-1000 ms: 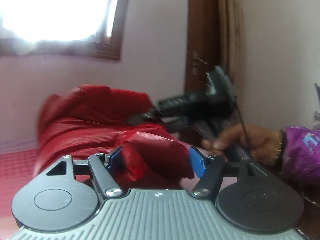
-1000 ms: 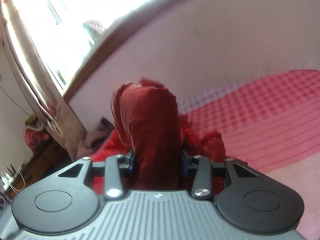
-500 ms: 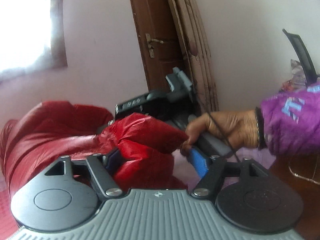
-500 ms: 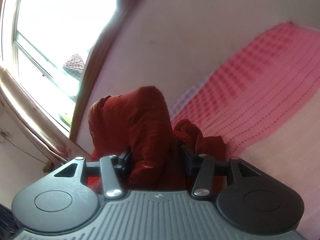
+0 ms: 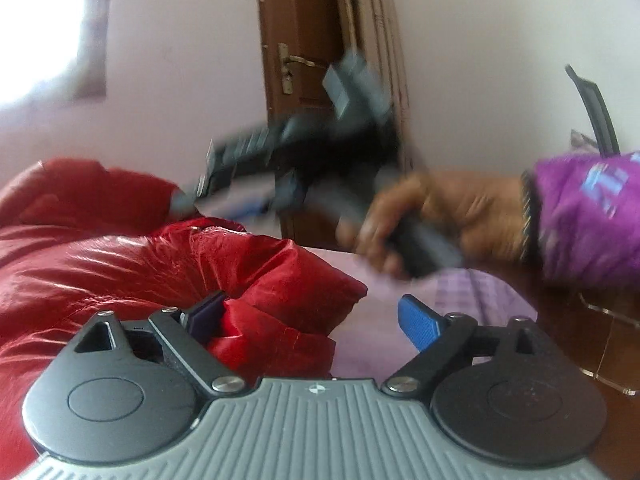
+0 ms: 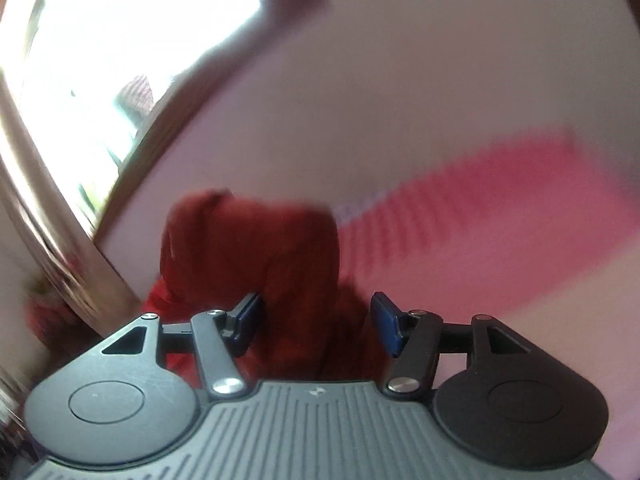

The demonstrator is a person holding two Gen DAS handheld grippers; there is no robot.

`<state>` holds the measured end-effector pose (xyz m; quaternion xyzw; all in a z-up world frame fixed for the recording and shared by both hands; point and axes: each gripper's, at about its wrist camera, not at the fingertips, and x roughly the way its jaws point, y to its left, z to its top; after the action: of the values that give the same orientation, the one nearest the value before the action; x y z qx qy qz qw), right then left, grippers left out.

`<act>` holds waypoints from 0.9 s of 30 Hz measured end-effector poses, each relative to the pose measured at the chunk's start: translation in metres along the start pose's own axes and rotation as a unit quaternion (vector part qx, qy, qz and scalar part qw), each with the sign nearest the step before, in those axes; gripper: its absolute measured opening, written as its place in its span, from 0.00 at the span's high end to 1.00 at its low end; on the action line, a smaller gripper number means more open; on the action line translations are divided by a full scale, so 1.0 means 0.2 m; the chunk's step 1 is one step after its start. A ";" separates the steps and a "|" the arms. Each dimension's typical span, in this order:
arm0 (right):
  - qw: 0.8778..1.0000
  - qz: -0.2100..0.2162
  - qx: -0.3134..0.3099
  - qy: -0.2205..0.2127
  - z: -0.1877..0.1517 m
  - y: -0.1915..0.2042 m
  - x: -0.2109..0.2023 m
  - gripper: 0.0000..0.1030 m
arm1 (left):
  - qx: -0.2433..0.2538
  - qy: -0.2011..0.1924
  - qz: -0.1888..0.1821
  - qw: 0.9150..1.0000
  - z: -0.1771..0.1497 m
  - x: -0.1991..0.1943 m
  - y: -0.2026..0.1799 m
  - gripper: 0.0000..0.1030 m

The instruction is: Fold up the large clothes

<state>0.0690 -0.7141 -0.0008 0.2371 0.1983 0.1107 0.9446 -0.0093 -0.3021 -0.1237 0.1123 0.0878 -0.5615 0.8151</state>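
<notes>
A shiny red puffer jacket point(image 5: 120, 272) fills the left of the left wrist view. My left gripper point(image 5: 316, 320) is open; a fold of the jacket lies against its left finger, the right blue pad point(image 5: 420, 320) is bare. My right gripper shows blurred in that view point(image 5: 248, 200), held by a hand in a purple sleeve point(image 5: 432, 216). In the right wrist view the jacket point(image 6: 256, 248) bulges between the fingers of my right gripper point(image 6: 316, 320), which is open with gaps beside the cloth.
A brown door point(image 5: 304, 80) stands behind, a bright window point(image 6: 120, 40) with a curtain point(image 6: 52, 208) at the left. A pink checked bedspread point(image 6: 480, 208) lies to the right. A dark chair back point(image 5: 592, 108) stands at the far right.
Both grippers have opened and let go of the jacket folds. The right gripper has swung upward in a blur; the jacket has dropped lower.
</notes>
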 end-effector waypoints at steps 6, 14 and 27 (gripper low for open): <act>0.978 0.031 -0.207 -0.011 0.21 0.54 -0.04 0.43 | 0.004 0.003 0.004 1.000 0.01 -0.01 0.00 0.14; 0.936 -0.018 -0.337 0.100 0.17 0.77 0.45 0.55 | 0.010 0.003 0.010 1.000 -0.01 0.02 -0.02 0.11; 0.948 -0.056 -0.265 0.166 0.06 0.39 0.63 0.57 | 0.016 0.000 -0.003 1.000 -0.07 0.06 -0.02 0.10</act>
<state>0.1777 -0.6131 0.0064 -0.0546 0.3285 0.1440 0.9319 -0.0094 -0.3110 -0.1403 0.1249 0.0789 -0.5652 0.8116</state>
